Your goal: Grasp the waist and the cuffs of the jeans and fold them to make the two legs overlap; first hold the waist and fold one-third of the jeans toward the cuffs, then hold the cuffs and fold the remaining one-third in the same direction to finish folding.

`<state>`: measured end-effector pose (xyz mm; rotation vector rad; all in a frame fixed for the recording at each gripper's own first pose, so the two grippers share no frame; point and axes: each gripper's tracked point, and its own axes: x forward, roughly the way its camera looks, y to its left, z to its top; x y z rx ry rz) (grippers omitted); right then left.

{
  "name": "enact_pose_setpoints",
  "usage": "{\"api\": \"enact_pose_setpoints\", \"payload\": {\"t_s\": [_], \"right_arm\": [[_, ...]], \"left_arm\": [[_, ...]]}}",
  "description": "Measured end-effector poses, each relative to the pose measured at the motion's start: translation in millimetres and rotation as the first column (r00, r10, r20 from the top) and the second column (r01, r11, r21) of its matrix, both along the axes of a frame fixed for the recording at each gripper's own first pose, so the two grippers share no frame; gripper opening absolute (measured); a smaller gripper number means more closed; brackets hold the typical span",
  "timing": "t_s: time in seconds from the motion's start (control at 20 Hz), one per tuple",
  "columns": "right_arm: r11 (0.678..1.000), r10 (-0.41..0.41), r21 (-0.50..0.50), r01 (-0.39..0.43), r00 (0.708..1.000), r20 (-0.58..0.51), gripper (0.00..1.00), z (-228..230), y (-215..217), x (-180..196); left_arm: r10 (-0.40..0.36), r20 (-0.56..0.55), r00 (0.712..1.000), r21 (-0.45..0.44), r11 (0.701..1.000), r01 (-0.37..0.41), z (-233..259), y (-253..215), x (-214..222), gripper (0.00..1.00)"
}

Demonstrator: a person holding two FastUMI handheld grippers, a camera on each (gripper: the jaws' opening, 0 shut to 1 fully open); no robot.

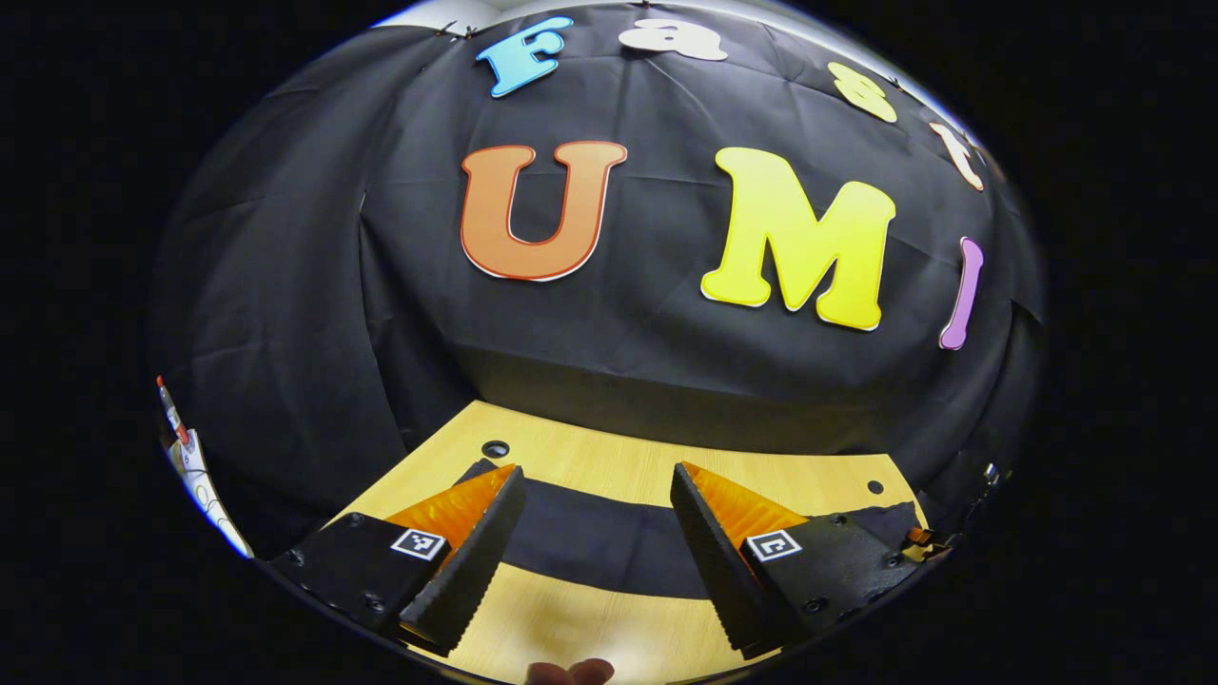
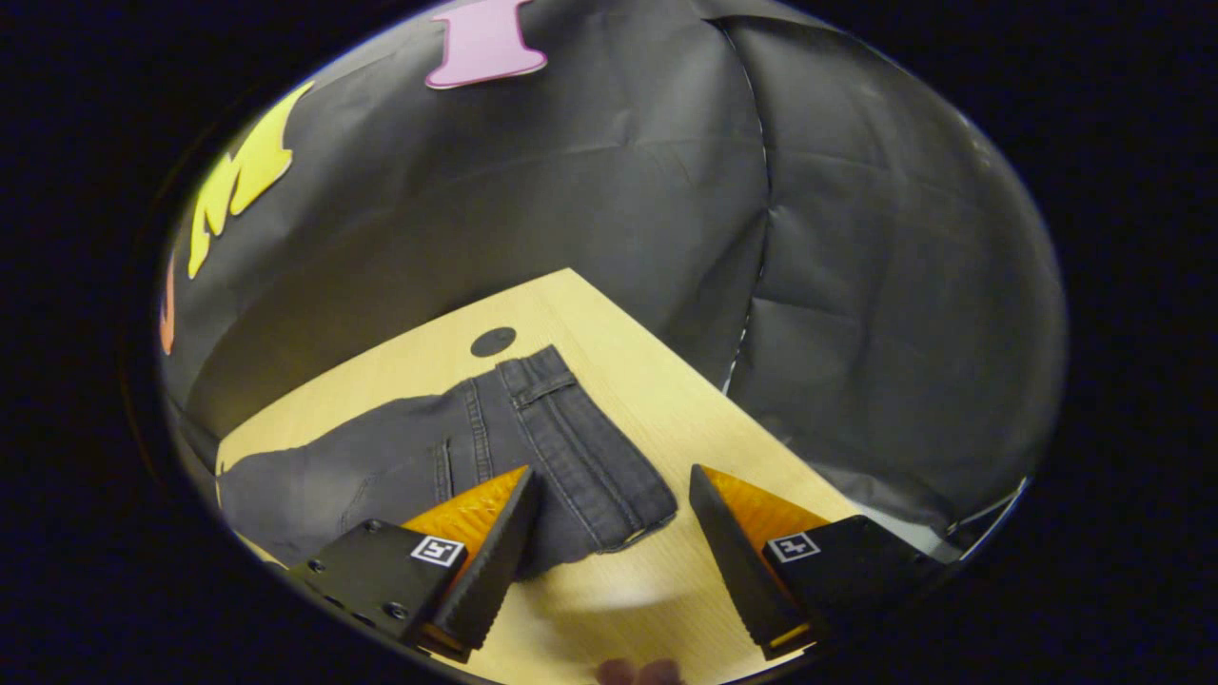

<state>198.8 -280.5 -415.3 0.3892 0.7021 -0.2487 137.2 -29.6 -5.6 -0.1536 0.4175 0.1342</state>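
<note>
While the jeans (image 2: 457,457) lie flat on the pale wooden table (image 2: 657,400), the right tool (image 2: 609,518) hangs just above their near edge with its fingers spread wide and nothing between them. In the right gripper view the jeans are dark grey denim, washed a little lighter along the seams, with double rows of stitching running down the waist part. The waistband, with a belt loop on it, lies ahead of the tool and slightly to its left, its far corner almost touching a round dark hole (image 2: 493,341) in the table. The near corner of the waistband reaches into the gap between the fingers, nearer the left finger, whose tip overlaps the cloth in the picture; whether it touches cannot be told. From the waist the legs run off to the tool's left, softly wrinkled, toward the table's far left end.

In the left gripper view the left tool (image 1: 597,509) also stands spread apart and grips nothing. Ahead of it, a dark band of the jeans (image 1: 599,538) crosses the table (image 1: 609,457) from side to side, passing behind both fingers, so the cloth lies just beyond the tips. It looks smooth and almost black here, with bare table on both its near and far sides. A round hole (image 1: 495,448) sits in the table ahead and left of the tool, a smaller one (image 1: 874,486) ahead and right.
</note>
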Motion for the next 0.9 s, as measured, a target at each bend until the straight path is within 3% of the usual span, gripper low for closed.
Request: {"api": "enact_pose_setpoints", "payload": {"t_s": [0.05, 0.15, 0.25, 0.5, 0.6, 0.75, 0.9], "right_arm": [[1.000, 0.012, -0.006, -0.012, 1.000, -0.001, 1.00, -1, -1, 1], [0.998, 0.054, -0.027, -0.055, 0.998, -0.013, 0.93, -3, 3, 1], [0.997, 0.082, 0.006, -0.082, 0.996, -0.020, 0.76, -5, 11, 7], [0.998, 0.066, 0.024, -0.065, 0.997, -0.050, 0.35, 9, 14, 10], [0.999, 0.045, 0.011, -0.044, 0.996, -0.083, 0.04, 20, 11, 8], [0.998, 0.052, -0.025, -0.054, 0.995, -0.083, 0.01, 41, 17, 4], [0.992, 0.093, -0.088, -0.093, 0.996, -0.006, 0.01, 108, 38, -10]], "left_arm": [[-0.002, -0.008, 1.000, -0.004, 1.000, 0.002, -2, -1, 0, 0.99], [-0.010, -0.022, 1.000, -0.019, 1.000, 0.010, -7, -7, 1, 0.99], [-0.011, -0.029, 1.000, -0.034, 0.999, 0.010, -10, -8, -1, 0.99], [-0.022, -0.019, 1.000, -0.036, 0.999, 0.021, -8, -4, -6, 0.99], [-0.013, -0.009, 1.000, -0.026, 1.000, 0.013, -6, 4, -12, 0.99], [-0.012, 0.010, 1.000, 0.008, 1.000, 0.012, -5, 17, -20, 0.99], [-0.001, 0.038, 0.999, 0.016, 1.000, 0.000, -5, 31, -32, 0.99]]}}
